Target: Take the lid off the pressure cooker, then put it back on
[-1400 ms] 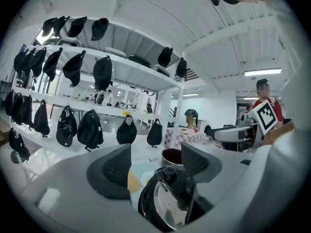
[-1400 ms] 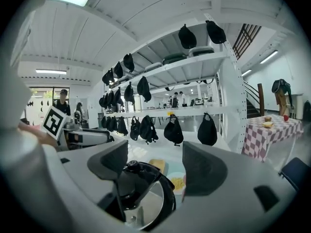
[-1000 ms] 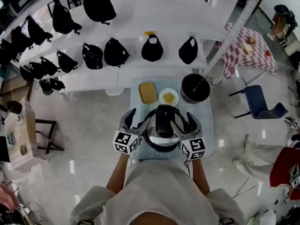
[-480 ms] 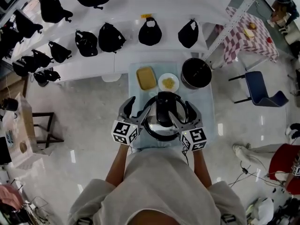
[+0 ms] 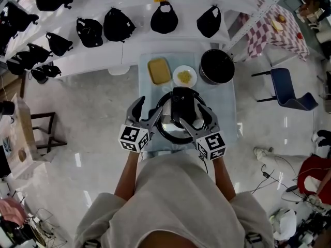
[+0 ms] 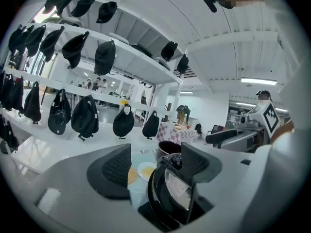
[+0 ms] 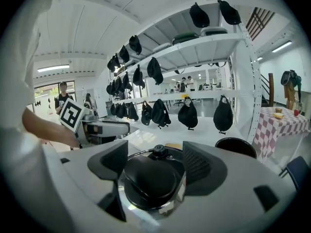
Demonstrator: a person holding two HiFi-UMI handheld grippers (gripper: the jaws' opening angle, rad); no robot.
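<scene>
A pressure cooker lid (image 5: pixel 178 119) sits at the near end of the desk (image 5: pixel 155 93), its rim between the spread jaws of the left hand-held gripper (image 6: pixel 155 166), its black handle (image 7: pixel 150 181) between the spread jaws of the right hand-held gripper (image 7: pixel 155 160); the open pot (image 5: pixel 216 66) stands at the far right corner.

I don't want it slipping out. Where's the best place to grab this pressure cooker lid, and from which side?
Probably grip the black handle on top of the lid, coming from the near right as the right gripper does. It stands raised above the smooth steel dome and fits between the fingers flanking it.
</scene>
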